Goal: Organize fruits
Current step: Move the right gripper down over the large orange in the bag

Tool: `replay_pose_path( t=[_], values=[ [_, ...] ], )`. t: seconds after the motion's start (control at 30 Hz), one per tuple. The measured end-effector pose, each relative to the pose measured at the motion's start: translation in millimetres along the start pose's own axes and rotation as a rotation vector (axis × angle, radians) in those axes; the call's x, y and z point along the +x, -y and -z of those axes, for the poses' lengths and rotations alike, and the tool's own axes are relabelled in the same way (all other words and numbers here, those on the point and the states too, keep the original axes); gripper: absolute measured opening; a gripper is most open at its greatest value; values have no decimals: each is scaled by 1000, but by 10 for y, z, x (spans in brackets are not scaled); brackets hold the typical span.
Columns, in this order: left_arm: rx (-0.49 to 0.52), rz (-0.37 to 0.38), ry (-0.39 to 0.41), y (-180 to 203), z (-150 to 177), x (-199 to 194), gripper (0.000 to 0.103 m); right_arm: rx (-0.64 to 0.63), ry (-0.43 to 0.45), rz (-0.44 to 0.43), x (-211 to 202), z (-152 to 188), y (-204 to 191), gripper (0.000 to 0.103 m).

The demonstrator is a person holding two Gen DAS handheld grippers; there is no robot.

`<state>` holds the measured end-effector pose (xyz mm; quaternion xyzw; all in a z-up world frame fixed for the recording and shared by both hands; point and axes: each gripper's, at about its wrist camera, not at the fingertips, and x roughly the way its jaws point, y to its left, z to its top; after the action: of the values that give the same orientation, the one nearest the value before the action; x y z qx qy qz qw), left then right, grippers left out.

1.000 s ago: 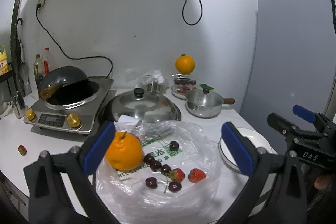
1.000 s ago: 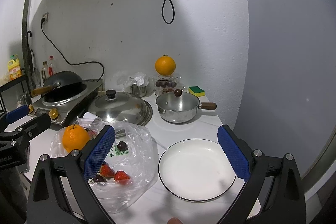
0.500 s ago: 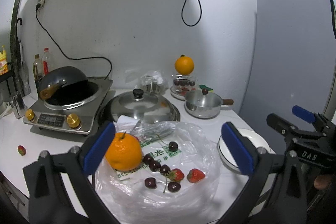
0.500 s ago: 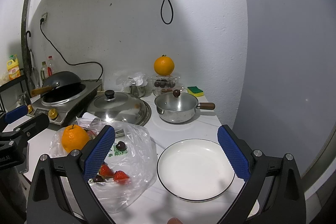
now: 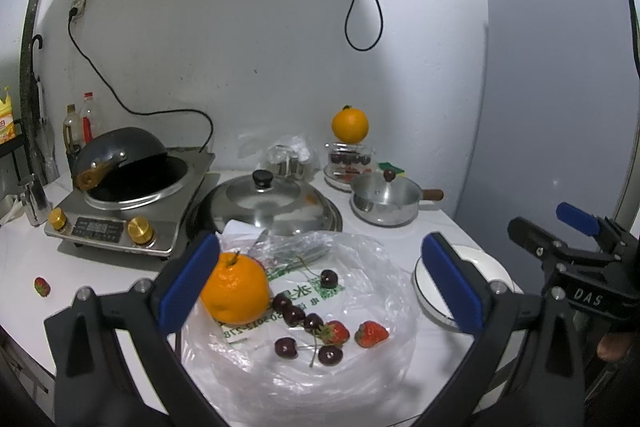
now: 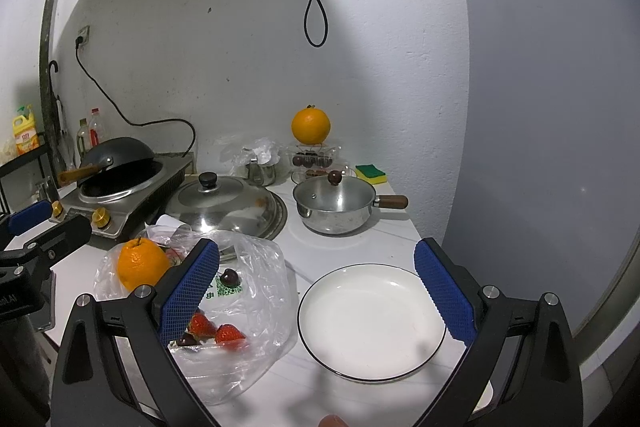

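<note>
An orange [image 5: 235, 289] lies on a clear plastic bag [image 5: 360, 379] with several dark cherries [image 5: 294, 315] and two strawberries [image 5: 372, 333]. My left gripper [image 5: 320, 287] is open and empty above the bag. An empty white plate [image 6: 370, 319] sits right of the bag [image 6: 256, 307]; it also shows in the left wrist view [image 5: 480, 263]. My right gripper [image 6: 316, 291] is open and empty, held above the plate and bag. The orange [image 6: 142, 264] and strawberries [image 6: 230, 334] show in the right wrist view. A stray strawberry [image 5: 41, 286] lies at the far left.
A second orange [image 5: 349, 125] sits on a clear box of cherries [image 5: 349, 159] at the back. A lidded saucepan [image 6: 334, 203], a large steel lid [image 6: 224, 201], an induction cooker with a wok [image 5: 120, 179], a sponge [image 6: 371, 173], and bottles [image 5: 80, 127] stand behind.
Both grippers stay open. The views have shifted only slightly; the fruit and plate have not moved.
</note>
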<state>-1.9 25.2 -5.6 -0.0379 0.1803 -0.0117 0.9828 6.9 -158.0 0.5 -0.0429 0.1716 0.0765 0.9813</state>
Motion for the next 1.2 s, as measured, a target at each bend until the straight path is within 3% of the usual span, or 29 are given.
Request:
replay_pose_path(
  t=[0.67, 1.2],
  values=[
    [-14, 3, -3, -70, 31, 22, 102, -12, -13, 5, 35, 26, -2, 100],
    [-82, -30, -52, -554, 223, 227, 102, -80, -86, -27, 354, 39, -440, 100]
  ],
)
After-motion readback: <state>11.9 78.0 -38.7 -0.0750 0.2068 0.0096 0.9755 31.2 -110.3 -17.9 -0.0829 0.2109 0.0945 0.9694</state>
